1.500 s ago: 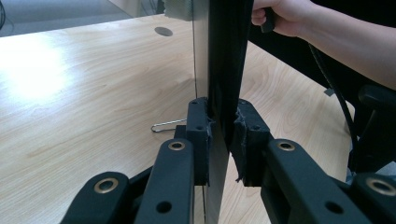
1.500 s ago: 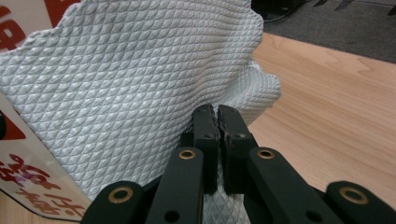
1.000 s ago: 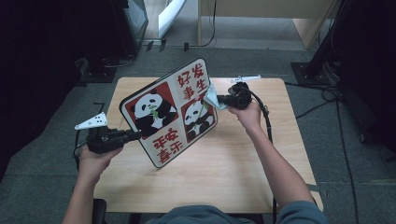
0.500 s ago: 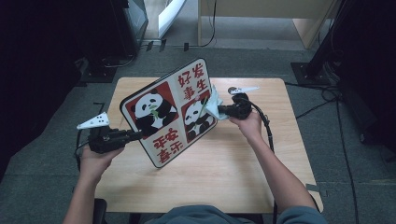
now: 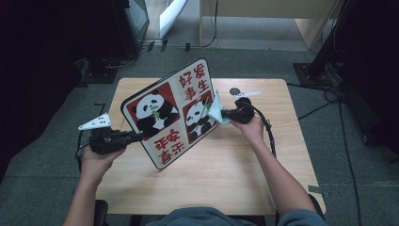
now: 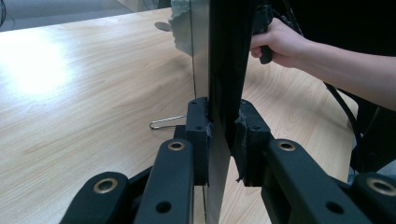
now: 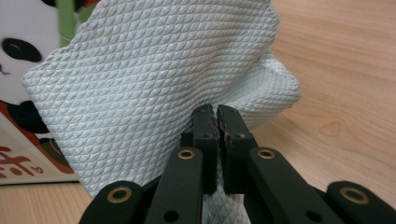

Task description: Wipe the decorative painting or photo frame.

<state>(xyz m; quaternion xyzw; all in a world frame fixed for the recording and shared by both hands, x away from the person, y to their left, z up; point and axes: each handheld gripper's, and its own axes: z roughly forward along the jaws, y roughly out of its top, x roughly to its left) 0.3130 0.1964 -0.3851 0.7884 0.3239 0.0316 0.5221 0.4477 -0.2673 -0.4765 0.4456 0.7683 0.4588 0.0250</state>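
- The wooden table (image 5: 282, 155) carries everything, with a small dark round disc (image 5: 234, 91) near its far edge.
- The panda sign board (image 5: 171, 113) stands tilted on edge at the table's middle-left.
- The left gripper (image 5: 136, 137) clamps the board's near-left edge, jaws pressed on both faces.
- The right gripper (image 5: 225, 114) pinches a pale textured wiping cloth (image 5: 217, 109), which is against the board's right panda picture.

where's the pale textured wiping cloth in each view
High view: pale textured wiping cloth at centre, against the square panda picture board, right edge.
Left gripper view: cloth at top centre, beside the board's thin edge.
Right gripper view: cloth above the fingers.
Shared landmark: the board.
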